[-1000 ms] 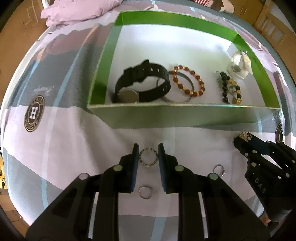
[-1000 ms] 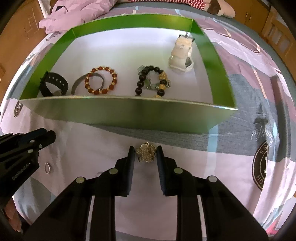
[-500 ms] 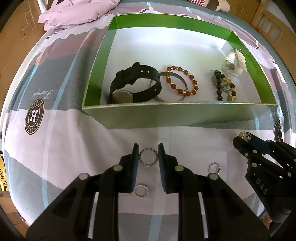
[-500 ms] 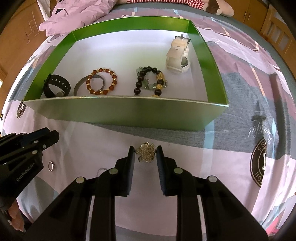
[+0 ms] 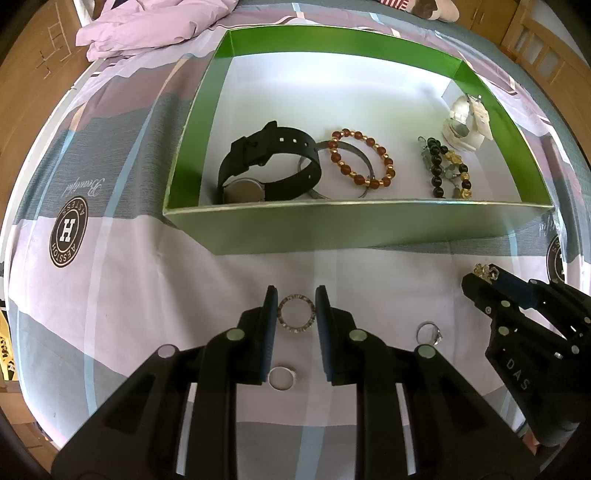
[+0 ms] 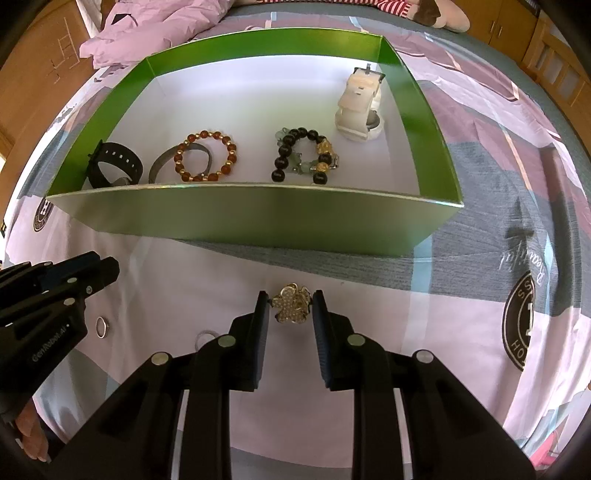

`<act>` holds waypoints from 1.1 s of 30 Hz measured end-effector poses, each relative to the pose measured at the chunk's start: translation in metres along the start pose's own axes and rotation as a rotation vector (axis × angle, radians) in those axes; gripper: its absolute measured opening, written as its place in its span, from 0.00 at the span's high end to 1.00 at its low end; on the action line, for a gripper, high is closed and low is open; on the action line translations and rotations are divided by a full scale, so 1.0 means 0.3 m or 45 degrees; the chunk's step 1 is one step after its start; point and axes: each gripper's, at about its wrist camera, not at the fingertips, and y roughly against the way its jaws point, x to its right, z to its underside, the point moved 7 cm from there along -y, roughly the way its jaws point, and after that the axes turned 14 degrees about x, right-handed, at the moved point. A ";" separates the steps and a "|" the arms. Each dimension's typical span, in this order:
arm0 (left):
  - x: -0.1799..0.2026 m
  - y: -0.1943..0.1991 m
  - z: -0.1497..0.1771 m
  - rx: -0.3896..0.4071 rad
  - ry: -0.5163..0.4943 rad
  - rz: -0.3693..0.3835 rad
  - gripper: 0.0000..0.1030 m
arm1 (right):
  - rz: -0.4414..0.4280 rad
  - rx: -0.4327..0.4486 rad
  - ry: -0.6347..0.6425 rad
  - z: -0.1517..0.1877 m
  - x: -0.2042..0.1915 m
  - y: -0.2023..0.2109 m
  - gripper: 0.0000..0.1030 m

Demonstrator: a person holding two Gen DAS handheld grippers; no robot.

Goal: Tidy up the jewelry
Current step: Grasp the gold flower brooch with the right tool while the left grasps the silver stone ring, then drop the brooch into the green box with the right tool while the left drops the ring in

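**Both grippers lifted, box further off**

The left hand-held gripper (image 5: 296, 308) grips a studded ring (image 5: 296, 313) between its fingers; the right hand-held gripper (image 6: 289, 305) clamps a gold flower brooch (image 6: 291, 303); two plain rings (image 5: 282, 378) and (image 5: 428, 331) lie on the bed sheet (image 5: 122, 295) below; beyond, the green box (image 5: 332, 229) holds a black watch (image 5: 269, 166), amber bracelet (image 5: 364, 158), dark bead bracelet (image 5: 443, 170) and white watch (image 5: 465, 122); since a second ago both grippers have risen, the box showing more from above.

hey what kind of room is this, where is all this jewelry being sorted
Most likely a bedroom: the green box sits on a bed's printed sheet, with a rumpled purple blanket at the far end and wooden furniture beyond.
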 end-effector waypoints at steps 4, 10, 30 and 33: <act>0.000 -0.002 0.001 -0.002 0.000 -0.002 0.80 | 0.001 -0.004 0.005 0.000 -0.001 -0.002 0.77; -0.001 -0.003 0.001 -0.002 0.000 -0.002 0.80 | 0.005 0.001 0.006 -0.002 -0.003 -0.001 0.77; -0.010 0.134 -0.080 0.183 -0.033 -0.025 0.80 | -0.076 0.253 0.018 -0.096 -0.016 0.179 0.77; -0.027 0.175 -0.107 0.214 0.004 0.035 0.80 | -0.120 0.260 -0.026 -0.100 -0.004 0.187 0.77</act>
